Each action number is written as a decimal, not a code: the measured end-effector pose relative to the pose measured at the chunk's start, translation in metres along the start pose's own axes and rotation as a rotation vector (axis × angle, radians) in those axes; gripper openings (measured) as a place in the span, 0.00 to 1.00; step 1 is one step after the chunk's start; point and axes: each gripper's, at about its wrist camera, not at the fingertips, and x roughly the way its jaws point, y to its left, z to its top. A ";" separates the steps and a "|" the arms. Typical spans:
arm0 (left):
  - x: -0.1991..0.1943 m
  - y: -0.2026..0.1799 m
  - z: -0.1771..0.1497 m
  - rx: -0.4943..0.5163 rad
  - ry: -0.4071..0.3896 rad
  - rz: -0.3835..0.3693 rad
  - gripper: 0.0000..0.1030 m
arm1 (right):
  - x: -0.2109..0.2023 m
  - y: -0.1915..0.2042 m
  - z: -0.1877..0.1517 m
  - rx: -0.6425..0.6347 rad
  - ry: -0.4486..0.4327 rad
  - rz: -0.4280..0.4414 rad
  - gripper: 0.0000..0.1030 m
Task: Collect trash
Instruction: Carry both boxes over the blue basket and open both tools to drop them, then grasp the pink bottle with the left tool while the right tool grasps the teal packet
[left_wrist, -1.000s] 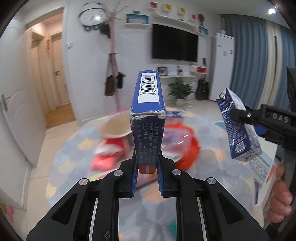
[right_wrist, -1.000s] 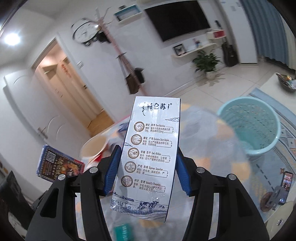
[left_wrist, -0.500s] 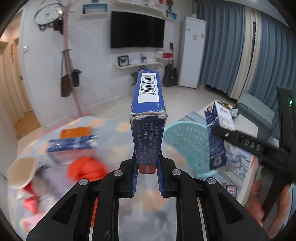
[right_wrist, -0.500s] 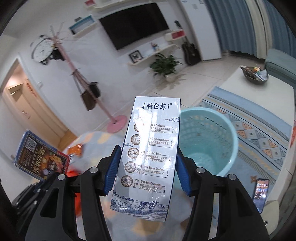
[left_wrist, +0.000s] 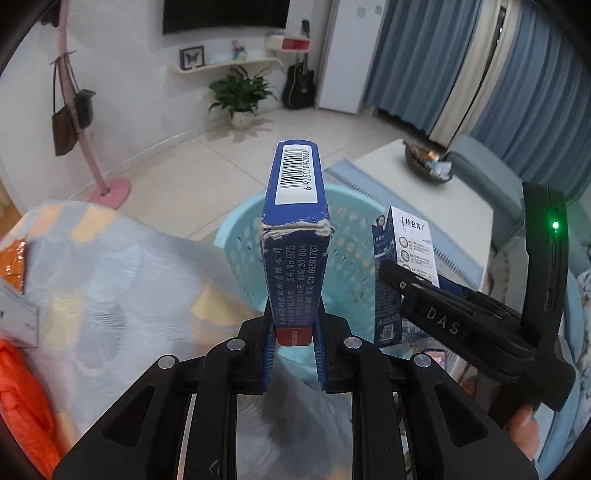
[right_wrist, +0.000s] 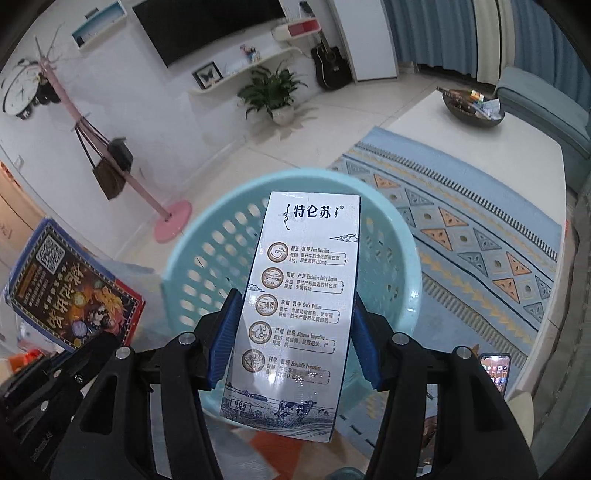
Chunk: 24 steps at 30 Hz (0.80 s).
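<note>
My left gripper is shut on a blue cardboard box with a barcode, held upright above the near rim of a light blue laundry-style basket. My right gripper is shut on a white and blue milk carton, held over the same basket. The carton also shows in the left wrist view, to the right of the box. The blue box shows at the left of the right wrist view.
A table with a pale patterned cloth lies left, with an orange wrapper and other trash at its edge. A patterned blue rug, a white coffee table, a phone and a pink coat stand surround the basket.
Both grippers have swung right, away from the table's trash, and now hold the box and the carton over the basket. Both stay shut on their loads.
</note>
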 end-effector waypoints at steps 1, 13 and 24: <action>0.006 -0.002 0.000 -0.003 0.018 0.000 0.16 | 0.003 -0.002 0.000 0.005 0.008 -0.003 0.52; -0.003 -0.002 0.001 -0.009 0.003 -0.017 0.51 | 0.004 -0.019 0.003 0.089 0.032 0.037 0.60; -0.084 0.006 -0.012 -0.027 -0.159 -0.068 0.58 | -0.048 -0.003 -0.008 0.096 -0.025 0.108 0.60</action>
